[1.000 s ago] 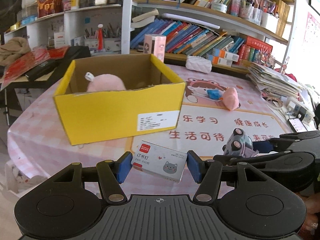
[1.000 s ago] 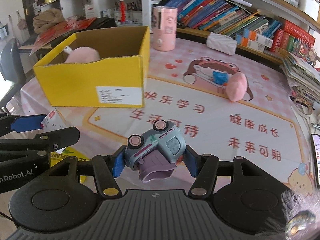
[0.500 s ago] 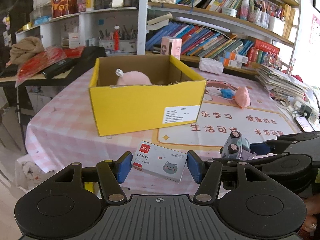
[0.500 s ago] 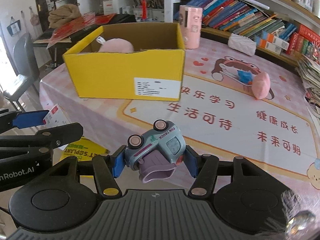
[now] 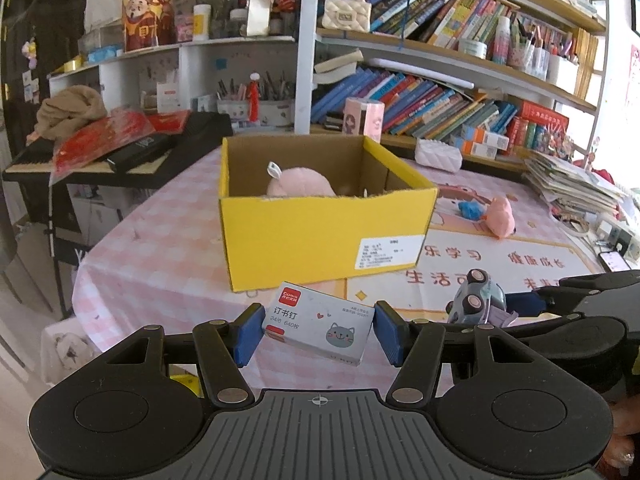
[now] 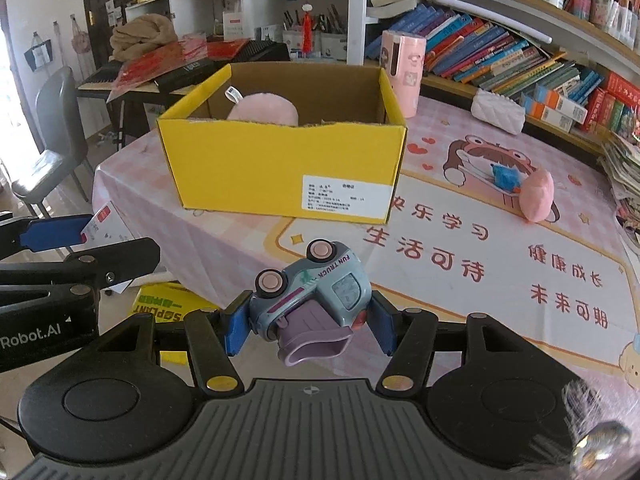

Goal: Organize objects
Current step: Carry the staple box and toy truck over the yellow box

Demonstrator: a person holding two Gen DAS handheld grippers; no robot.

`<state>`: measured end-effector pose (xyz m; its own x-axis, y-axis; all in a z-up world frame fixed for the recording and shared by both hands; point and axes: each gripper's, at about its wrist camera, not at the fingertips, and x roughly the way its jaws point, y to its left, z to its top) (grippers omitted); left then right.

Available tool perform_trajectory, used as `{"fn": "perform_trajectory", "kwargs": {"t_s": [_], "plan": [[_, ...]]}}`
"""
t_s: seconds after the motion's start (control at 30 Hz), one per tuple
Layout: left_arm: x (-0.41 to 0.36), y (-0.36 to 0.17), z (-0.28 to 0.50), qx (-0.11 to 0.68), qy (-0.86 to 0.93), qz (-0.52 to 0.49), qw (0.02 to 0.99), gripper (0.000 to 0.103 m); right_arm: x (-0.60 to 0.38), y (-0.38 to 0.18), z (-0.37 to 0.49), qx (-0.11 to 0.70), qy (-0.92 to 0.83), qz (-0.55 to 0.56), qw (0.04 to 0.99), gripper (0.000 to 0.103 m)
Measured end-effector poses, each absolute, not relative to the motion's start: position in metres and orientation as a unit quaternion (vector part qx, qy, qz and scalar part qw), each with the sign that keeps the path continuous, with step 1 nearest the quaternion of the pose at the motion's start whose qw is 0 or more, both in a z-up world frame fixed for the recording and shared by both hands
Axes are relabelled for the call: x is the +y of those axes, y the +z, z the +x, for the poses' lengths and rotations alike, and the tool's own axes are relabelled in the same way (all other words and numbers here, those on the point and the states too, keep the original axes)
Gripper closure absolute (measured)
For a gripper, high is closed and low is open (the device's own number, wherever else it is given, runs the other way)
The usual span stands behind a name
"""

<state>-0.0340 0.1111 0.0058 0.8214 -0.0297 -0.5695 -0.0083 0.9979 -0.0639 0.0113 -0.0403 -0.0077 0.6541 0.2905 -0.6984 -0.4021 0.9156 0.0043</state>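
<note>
1. A yellow cardboard box (image 5: 320, 236) sits open-topped on a round table (image 5: 160, 248) covered in pink checked cloth. It serves as the landmark here. A white shipping label is stuck low on its near wall, toward the right corner.
2. Inside the box, against the far left area, lies a pink plush toy (image 5: 300, 186) with a small white tag sticking up.
3. The left gripper (image 5: 318, 330) hangs in the air in front of the box. Its blue pads are partly closed and press on the two short ends of a small staple box (image 5: 318, 328).
4. The staple box is pale grey-white with a red logo square, dark printed characters and a cartoon grey cat face. Its long axis runs side to side between the pads, roughly parallel to the yellow box's near wall, with the printed face turned up toward the camera.
5. The right gripper (image 6: 306, 322) is in front of the box too, to the right of the left gripper. Its pads are partly closed and clamp a toy truck (image 6: 314, 296).
6. The truck is light blue-grey with pink wheels and a purple scoop. It lies tipped on its side, wheels toward the yellow box, scoop toward the camera.
</note>
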Motion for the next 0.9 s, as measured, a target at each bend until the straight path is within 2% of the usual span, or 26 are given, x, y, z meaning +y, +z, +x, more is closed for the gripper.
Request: {"fn": "perform_trajectory", "kwargs": {"t_s": [0.47, 0.9], "plan": [[0.113, 0.013, -0.009, 0.282, -0.002, -0.045, 0.958, 0.045, -0.041, 0.006, 0.026, 0.334, 0.190, -0.094, 0.919, 0.046], [0.119, 0.036, 0.064, 0.251, 0.040, -0.034, 0.967, 0.045, -0.031, 0.036, 0.112, 0.255, 0.222, -0.107, 0.935, 0.046]]}}
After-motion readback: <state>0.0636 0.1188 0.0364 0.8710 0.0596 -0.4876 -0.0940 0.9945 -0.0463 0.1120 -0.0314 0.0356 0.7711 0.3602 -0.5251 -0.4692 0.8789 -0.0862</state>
